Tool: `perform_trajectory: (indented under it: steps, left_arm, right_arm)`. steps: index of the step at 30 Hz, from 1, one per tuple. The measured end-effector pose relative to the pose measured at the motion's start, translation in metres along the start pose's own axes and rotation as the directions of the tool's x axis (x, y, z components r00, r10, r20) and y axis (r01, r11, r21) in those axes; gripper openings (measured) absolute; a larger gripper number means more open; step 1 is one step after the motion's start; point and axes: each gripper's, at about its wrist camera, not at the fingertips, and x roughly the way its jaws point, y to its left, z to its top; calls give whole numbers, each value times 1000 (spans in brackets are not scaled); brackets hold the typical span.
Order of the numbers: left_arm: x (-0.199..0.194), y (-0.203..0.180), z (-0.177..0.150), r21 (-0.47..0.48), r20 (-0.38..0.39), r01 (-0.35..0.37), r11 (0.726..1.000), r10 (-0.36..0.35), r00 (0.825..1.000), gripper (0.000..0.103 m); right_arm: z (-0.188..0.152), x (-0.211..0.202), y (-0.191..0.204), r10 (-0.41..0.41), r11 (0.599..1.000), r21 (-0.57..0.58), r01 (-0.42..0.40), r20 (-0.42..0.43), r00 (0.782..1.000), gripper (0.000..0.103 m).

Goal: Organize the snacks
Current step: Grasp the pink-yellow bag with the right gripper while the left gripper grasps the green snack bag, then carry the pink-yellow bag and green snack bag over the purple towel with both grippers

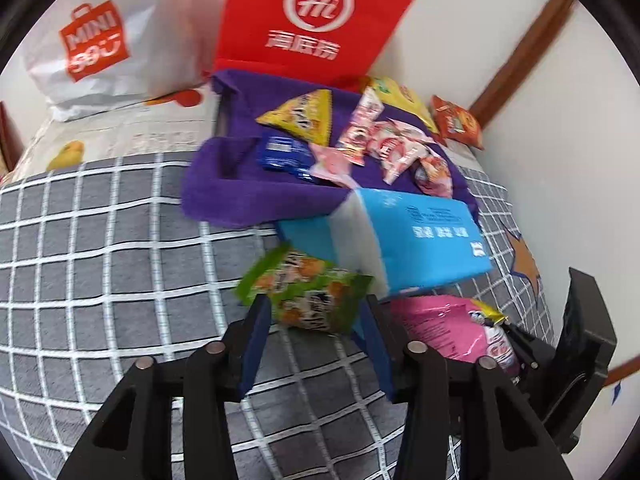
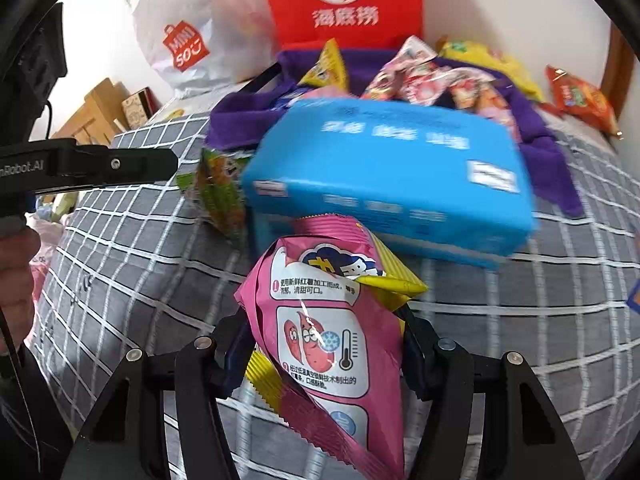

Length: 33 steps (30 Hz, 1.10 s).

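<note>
Snacks on checked bedding, left jaws clamped on green packet (image 1: 306, 300), right jaws clamped on pink packet (image 2: 324, 328).

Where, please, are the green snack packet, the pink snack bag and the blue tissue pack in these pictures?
green snack packet (image 1: 308, 300): left wrist view, middle of its printed front.
pink snack bag (image 2: 320, 332): right wrist view, white panel on its front.
blue tissue pack (image 2: 384, 160): right wrist view, its top face.
</note>
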Motion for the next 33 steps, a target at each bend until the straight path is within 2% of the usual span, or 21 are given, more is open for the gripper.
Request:
perform_trajectory:
  steps: [2, 4, 8, 10, 17, 25, 29, 33]
  left_arm:
    - [4, -8, 0, 35, 9, 1, 999, -1, 1000, 48]
    - [9, -14, 0, 64, 13, -12, 998, 12, 1000, 55]
    - [25, -18, 3, 77, 6, -42, 996, 42, 999, 57]
    - [33, -16, 3, 86, 7, -82, 993, 81, 997, 57]
    - [58, -3, -1, 70, -14, -128, 989, 129, 992, 56]
    - [55, 4, -7, 60, 94, -126, 990, 120, 988, 48]
    - [53, 6, -10, 62, 129, -122, 991, 113, 985, 48]
    - [54, 1, -14, 53, 164, -146, 988, 136, 977, 48]
  right_arm:
    - [-4, -9, -8, -8, 1000, 2, 8, 21, 1000, 62]
    - [-8, -18, -20, -22, 1000, 11, 21, 42, 999, 62]
    - [-17, -28, -47, -49, 997, 62, 45, 58, 997, 62]
    - [-19, -27, -59, -53, 994, 97, 47, 58, 997, 62]
    - [-23, -17, -80, -53, 988, 149, 42, 70, 996, 62]
    - [-26, -12, -82, -61, 990, 136, 43, 134, 989, 62]
    - [-28, -13, -86, -49, 989, 146, 25, 161, 986, 61]
    - [-27, -9, -87, -48, 988, 154, 23, 157, 987, 61]
